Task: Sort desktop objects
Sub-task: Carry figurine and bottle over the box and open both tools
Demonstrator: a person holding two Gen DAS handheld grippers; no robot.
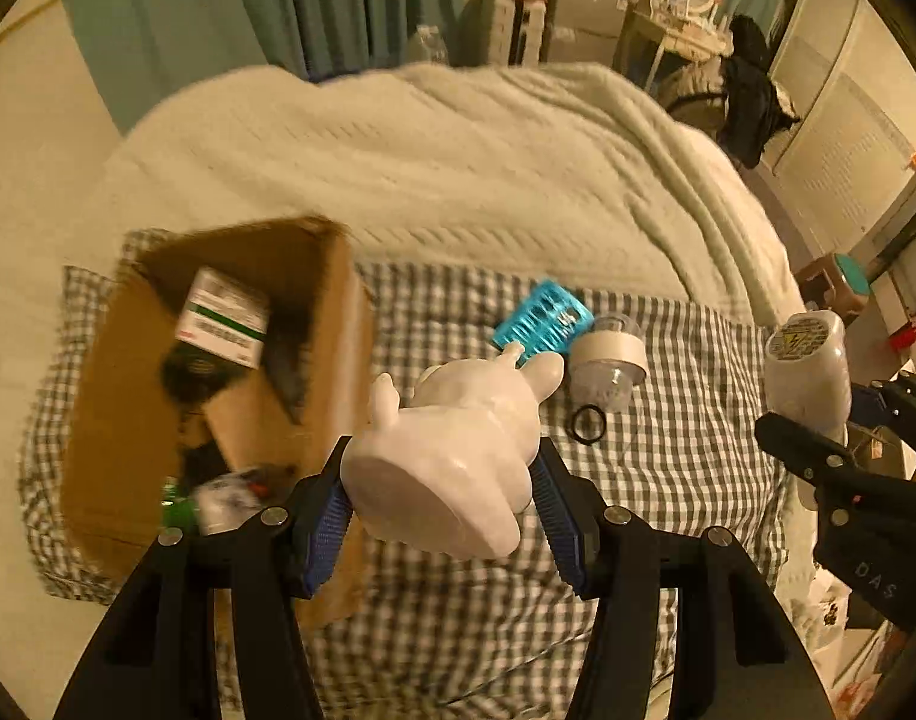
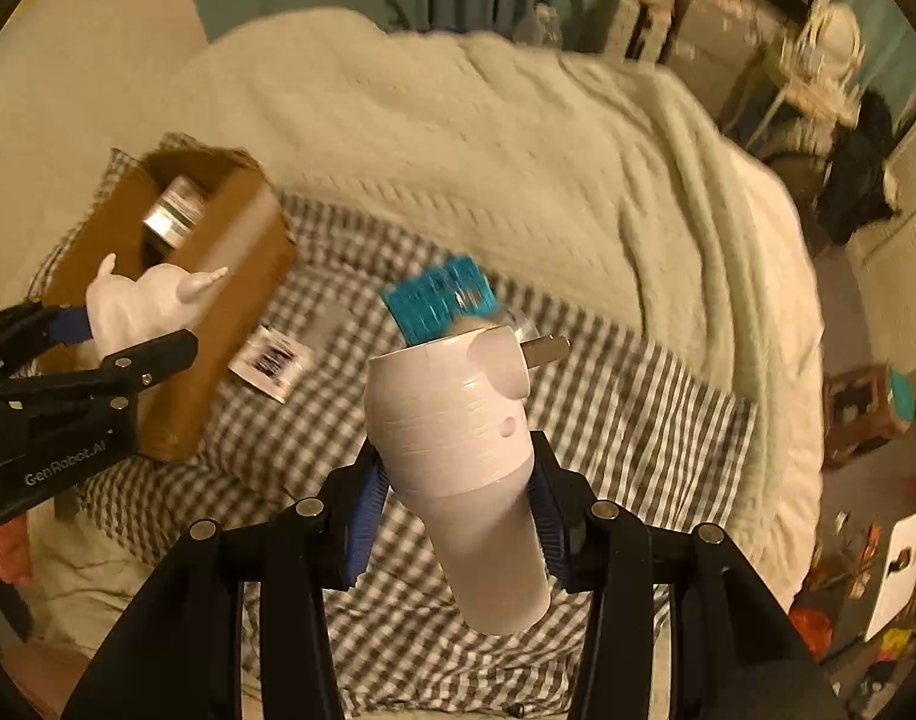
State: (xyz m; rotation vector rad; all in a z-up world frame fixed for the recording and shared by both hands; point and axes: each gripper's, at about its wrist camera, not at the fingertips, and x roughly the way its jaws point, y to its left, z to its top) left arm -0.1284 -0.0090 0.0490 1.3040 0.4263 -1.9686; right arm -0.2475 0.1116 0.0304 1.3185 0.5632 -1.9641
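My left gripper (image 1: 443, 501) is shut on a white animal figurine (image 1: 452, 450), held in the air over the checked cloth (image 1: 668, 480) just right of the open cardboard box (image 1: 332, 324). My right gripper (image 2: 458, 510) is shut on a white plug-in device (image 2: 464, 456) with metal prongs at its far end. From the right wrist view the figurine (image 2: 140, 306) and the left gripper (image 2: 134, 336) hang in front of the box (image 2: 242, 240). In the left wrist view the device (image 1: 809, 366) and the right gripper (image 1: 836, 420) show at the right edge.
The box holds a green-and-white carton (image 1: 224, 321) and several dark items. On the cloth lie a blue slotted case (image 1: 542, 318), a clear jar with a white band (image 1: 608, 360), a black ring (image 1: 589, 423) and a small printed card (image 2: 272, 363). A cream blanket (image 1: 458, 168) lies beyond.
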